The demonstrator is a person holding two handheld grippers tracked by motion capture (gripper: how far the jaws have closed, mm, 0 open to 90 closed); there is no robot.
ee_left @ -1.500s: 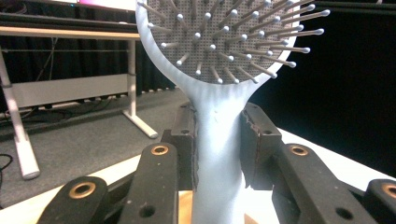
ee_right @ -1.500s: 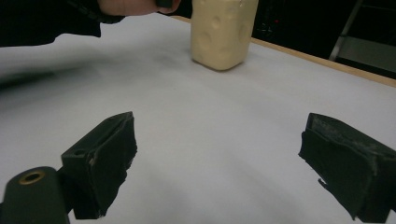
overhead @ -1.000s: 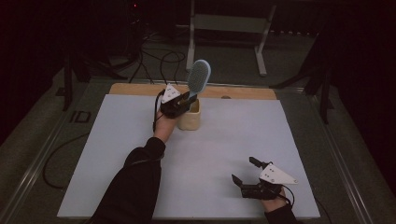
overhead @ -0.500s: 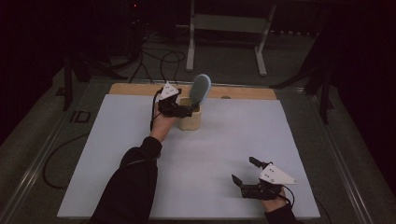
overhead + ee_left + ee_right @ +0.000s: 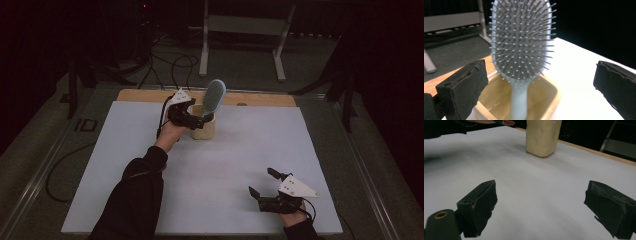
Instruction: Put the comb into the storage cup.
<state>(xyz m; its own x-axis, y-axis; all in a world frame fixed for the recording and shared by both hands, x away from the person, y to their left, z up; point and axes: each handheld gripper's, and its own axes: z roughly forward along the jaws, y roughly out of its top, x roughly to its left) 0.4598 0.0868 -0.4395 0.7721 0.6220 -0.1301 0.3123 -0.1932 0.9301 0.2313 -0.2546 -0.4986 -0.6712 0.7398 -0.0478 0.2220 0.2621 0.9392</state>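
My left gripper [image 5: 196,118] has just spread its jaws wide off the hairbrush [image 5: 521,42], standing handle-down in the cup [image 5: 203,129]. I judge the hairbrush light, stiff, top-heavy; regrip its handle just above the cup. Right gripper [image 5: 262,189], well off, gapes empty.

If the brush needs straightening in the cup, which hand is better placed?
Left. The left gripper sits open right at the cup, facing the brush; the right gripper rests far off.

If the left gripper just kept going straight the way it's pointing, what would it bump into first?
Most likely the hairbrush standing in the cream cup, dead ahead of the open left gripper. Its handle probably comes first, though depth is hard to judge.
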